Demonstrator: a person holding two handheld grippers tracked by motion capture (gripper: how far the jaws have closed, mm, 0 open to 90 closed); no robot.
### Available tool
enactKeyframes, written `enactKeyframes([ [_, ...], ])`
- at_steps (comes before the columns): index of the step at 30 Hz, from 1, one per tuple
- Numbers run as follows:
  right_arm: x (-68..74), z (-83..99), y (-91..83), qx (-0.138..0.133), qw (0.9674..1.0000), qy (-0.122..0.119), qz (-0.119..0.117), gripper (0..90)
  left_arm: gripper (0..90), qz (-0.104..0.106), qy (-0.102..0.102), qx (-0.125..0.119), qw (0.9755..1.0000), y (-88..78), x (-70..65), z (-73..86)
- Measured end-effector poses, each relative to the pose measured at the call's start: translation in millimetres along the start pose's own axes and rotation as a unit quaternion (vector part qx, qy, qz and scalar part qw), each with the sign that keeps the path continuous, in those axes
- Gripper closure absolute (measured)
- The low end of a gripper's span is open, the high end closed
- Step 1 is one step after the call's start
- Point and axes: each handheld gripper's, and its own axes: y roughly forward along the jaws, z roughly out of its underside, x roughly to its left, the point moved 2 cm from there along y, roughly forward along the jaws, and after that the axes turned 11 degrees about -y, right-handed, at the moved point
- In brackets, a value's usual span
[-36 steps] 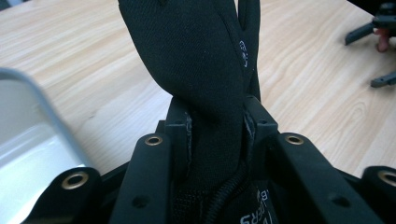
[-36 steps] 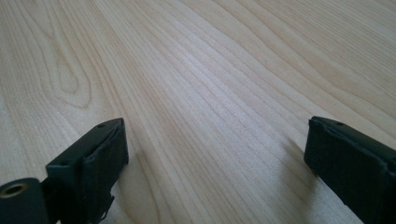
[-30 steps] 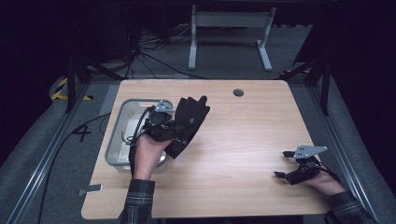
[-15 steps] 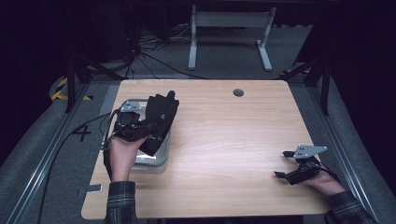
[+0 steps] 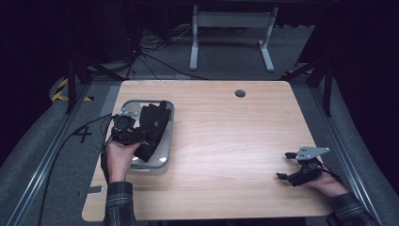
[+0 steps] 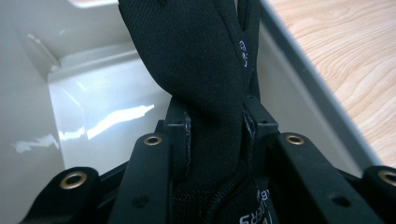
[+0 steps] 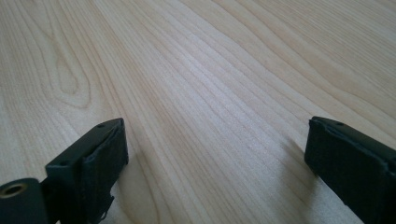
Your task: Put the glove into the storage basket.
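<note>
Fingers (image 6: 182, 140) of the left gripper (image 5: 126, 129) clench a black glove (image 5: 151, 128), seen in the high view hanging over a shallow grey tray (image 5: 164, 162) that sits at the near-left part of the desk (image 5: 226, 141). From the tray, the right gripper (image 5: 301, 174) lies well away toward the opposite near corner, resting low on the wood in the person's right hand (image 5: 324, 183).

Seen from the left gripper view, the glove (image 6: 201, 70) is pinched between the two pads near its cuff, and its body extends forward above the pale inside of the tray (image 6: 93, 107); the tray's grey rim runs beside it, with bare wood beyond. Whether the fabric touches the tray floor cannot be told.

Looking along the right gripper (image 7: 215, 172), its fingers (image 7: 100, 154) stand spread wide with nothing between them, just above the desk (image 7: 210, 70) grain.

The step in hand appears to be setting the glove into the tray. To do it well, the left hand should lower until the glove's loose end lies inside the rim rather than draped across it, and only then release, so the limp cloth does not slide out.
</note>
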Motion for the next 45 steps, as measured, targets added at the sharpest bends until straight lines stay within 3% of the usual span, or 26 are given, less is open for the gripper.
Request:
enactKeyframes([
  [7, 0.2, -0.1, 0.0, 0.0, 1.0, 0.001, 0.0, 6.6, 66.4, -0.015, -0.004, 0.024, 0.9996, 9.0, 3.6, 1.9],
  [10, 0.0, 0.0, 0.0, 0.0, 1.0, 0.0, 0.0, 6.6, 57.7, -0.024, -0.015, 0.029, 0.9992, 9.6, 6.6, 2.1],
  [13, 0.0, 0.0, 0.0, 0.0, 1.0, 0.0, 0.0, 6.6, 45.1, -0.032, -0.021, 0.018, 0.9991, 7.6, 9.6, 1.7],
  [16, 0.1, 0.0, -0.1, 0.0, 1.0, 0.0, 0.0, 6.6, 35.2, -0.035, -0.018, 0.004, 0.9992, 4.4, 10.0, 1.2],
  [20, 0.2, 0.0, 0.0, 0.0, 1.0, 0.001, 0.0, 6.6, 29.8, -0.031, -0.007, -0.003, 0.9995, 2.4, 7.1, 1.0],
  [34, 0.1, 0.1, -0.1, 0.0, 1.0, 0.0, 0.0, 6.6, 19.0, 0.003, 0.024, -0.033, 0.9992, -1.1, -27.5, -3.9],
  [45, 0.2, 0.0, -0.1, 0.0, 1.0, 0.001, 0.0, 6.6, 17.6, 0.044, 0.055, -0.038, 0.9968, 5.4, -71.3, -9.8],
])
